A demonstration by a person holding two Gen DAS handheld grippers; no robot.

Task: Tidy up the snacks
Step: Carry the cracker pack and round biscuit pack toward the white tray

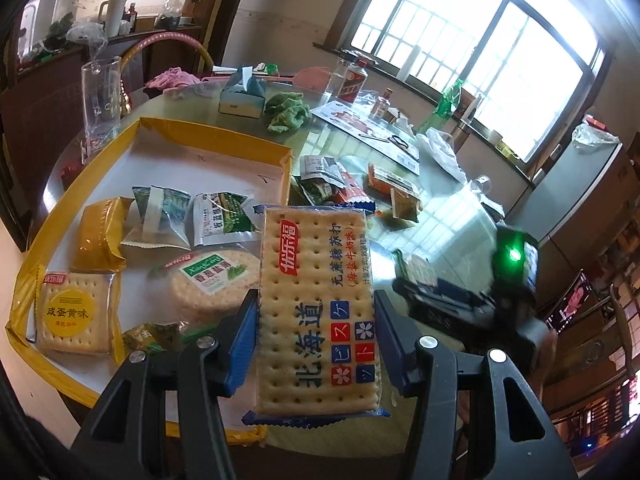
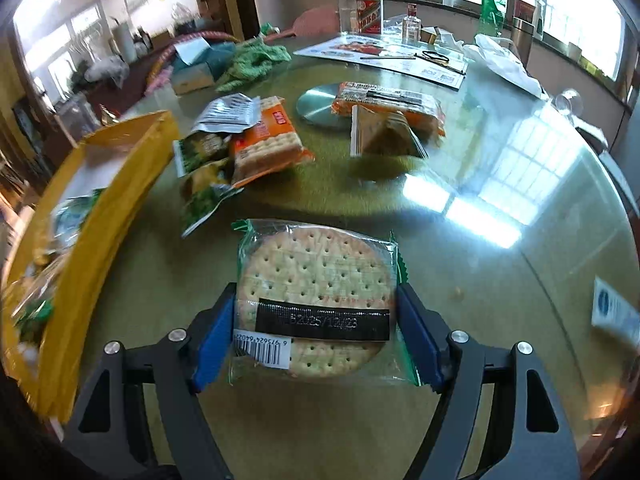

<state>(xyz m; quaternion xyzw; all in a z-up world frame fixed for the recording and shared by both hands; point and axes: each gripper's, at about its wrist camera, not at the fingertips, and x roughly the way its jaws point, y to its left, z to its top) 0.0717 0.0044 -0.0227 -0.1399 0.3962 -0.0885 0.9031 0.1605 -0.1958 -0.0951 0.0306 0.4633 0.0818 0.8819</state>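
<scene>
Left wrist view. Your left tongs (image 1: 316, 344) were clamped on a rectangular cracker pack (image 1: 318, 308), the blue pads pressing both long edges. The pack's long axis ran straight ahead along the fingers, and its printed face was turned up toward the camera. It was held above the near right corner of the yellow-rimmed tray (image 1: 60, 216), which lay ahead and to the left of the tongs. The tray already held a square cracker pack (image 1: 74, 312), a gold packet (image 1: 100, 240), two green-and-white packets and a round biscuit pack (image 1: 214, 280). More loose snack packets (image 1: 332, 188) lay on the bench (image 1: 448, 216) ahead of the tongs, outside the tray. Judged from this, the sorting was about half done.

Right wrist view. Your right tongs (image 2: 316, 332) stood around a round cracker pack (image 2: 316, 300) that appeared to lie on the bench. The pads sat right at its left and right edges; whether they pressed on it could not be told. The pack's barcode side faced up, and its black date strip ran across from pad to pad. Ahead and to the left lay an orange cracker pack (image 2: 268, 144) among green packets; farther ahead lay another orange pack (image 2: 384, 100) with a triangular packet (image 2: 384, 132) against it. The tray wall stood to the far left. These items remained to be moved.
</scene>
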